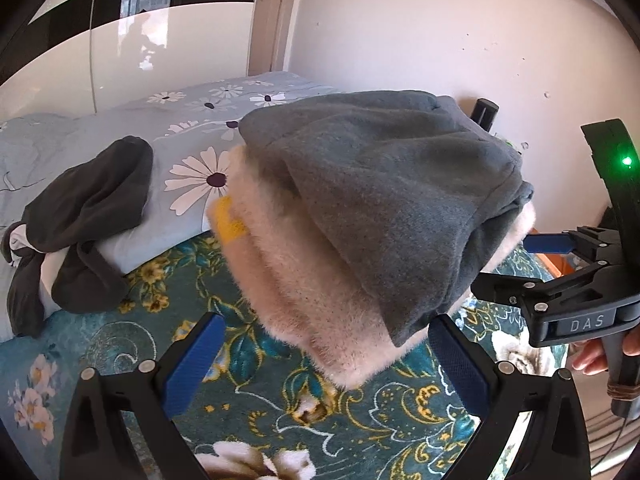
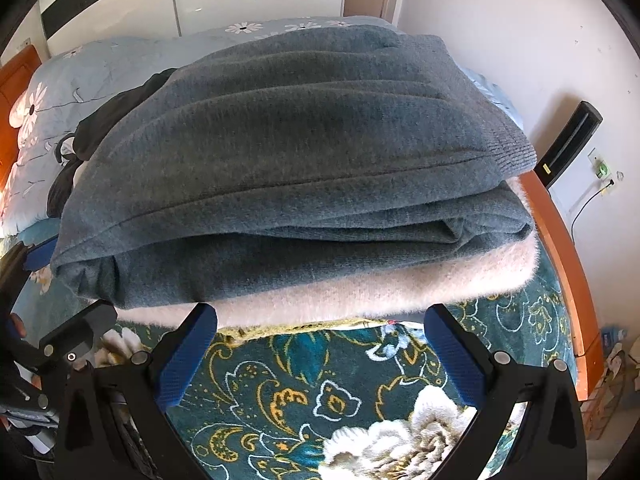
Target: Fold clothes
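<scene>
Both tongs wide open, empty: left gripper (image 1: 324, 364) and right gripper (image 2: 320, 354) just short of the stack's near edge. Grey garment (image 2: 280, 152) folded atop fluffy cream garment (image 2: 400, 284) on floral bedspread (image 2: 304, 392). Dark unfolded garment (image 1: 84, 216) far left on pillow (image 1: 120, 128); probably next. Reach without nudging the stack, pinch one edge only.

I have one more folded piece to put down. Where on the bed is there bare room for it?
Free: the teal floral blanket in front of the stack, by both open grippers. Also the daisy-print bedding between the dark crumpled garment and the stack. Crowded: the grey sweater sits on the cream fuzzy garment, near the wooden bed edge.
</scene>
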{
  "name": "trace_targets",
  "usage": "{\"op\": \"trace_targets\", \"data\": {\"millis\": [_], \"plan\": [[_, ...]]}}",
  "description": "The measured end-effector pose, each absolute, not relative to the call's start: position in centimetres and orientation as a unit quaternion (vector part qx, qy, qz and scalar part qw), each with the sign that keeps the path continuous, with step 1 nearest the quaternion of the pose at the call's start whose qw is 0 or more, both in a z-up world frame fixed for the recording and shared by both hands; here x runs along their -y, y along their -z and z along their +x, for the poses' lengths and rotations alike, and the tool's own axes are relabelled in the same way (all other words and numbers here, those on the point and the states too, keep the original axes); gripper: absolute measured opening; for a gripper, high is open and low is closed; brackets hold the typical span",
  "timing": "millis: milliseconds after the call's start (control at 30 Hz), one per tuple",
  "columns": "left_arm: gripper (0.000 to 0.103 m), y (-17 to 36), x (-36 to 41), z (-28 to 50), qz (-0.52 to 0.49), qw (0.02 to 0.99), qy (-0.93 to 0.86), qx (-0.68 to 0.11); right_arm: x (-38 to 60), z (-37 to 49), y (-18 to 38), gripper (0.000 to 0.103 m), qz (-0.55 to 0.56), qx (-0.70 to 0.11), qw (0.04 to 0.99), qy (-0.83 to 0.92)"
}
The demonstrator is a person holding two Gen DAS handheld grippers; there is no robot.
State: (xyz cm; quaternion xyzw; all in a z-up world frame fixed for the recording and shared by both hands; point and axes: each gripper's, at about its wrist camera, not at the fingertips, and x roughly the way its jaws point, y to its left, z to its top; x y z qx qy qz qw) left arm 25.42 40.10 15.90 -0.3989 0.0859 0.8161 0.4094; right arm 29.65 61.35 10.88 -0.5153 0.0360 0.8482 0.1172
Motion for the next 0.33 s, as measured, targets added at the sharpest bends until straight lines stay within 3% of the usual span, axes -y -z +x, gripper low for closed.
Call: {"op": "trace_targets", "data": {"millis": [333], "plan": [[0.103, -15.33, -40.46, 25.38, -0.416, 0.415, -0.804, -0.088, -61.26, 29.76, -11.04, 0.103, -0.518, -0.036, 0.118, -0.846]]}}
